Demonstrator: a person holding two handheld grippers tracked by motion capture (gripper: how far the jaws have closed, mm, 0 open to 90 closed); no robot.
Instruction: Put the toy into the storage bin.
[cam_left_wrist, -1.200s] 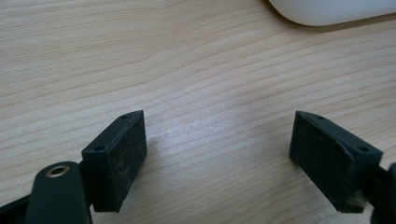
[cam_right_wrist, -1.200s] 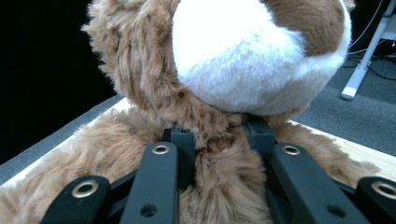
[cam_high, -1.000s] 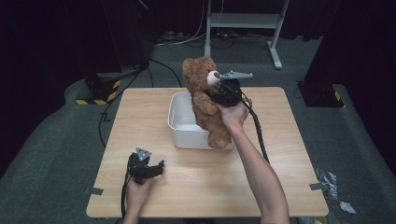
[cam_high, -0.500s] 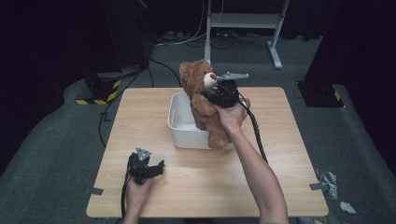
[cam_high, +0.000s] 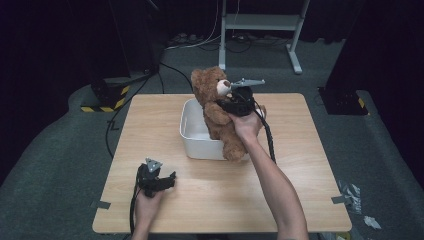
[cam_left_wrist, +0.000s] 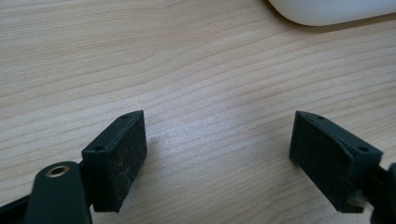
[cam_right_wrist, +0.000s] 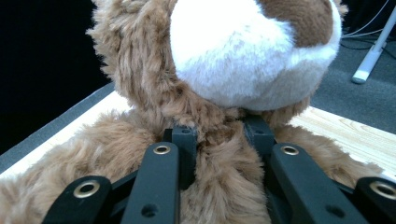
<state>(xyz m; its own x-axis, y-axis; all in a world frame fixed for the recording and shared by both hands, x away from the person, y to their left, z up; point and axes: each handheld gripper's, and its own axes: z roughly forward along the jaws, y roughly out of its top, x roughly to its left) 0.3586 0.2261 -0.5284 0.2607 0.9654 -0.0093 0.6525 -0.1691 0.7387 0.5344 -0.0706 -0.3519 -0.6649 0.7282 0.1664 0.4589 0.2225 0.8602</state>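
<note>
My right tongs (cam_right_wrist: 219, 140) gripped the bear (cam_high: 218, 112) at its chest, seemingly above the bin (cam_high: 192, 137), frame centre; left tongs (cam_left_wrist: 233, 154) gaped. Lowering slowly seemed wisest.

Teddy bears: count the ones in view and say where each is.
1. The brown teddy bear sits upright over the near right rim of the white bin, gripped at its chest by the right gripper. Another could lie hidden inside the bin.
</note>
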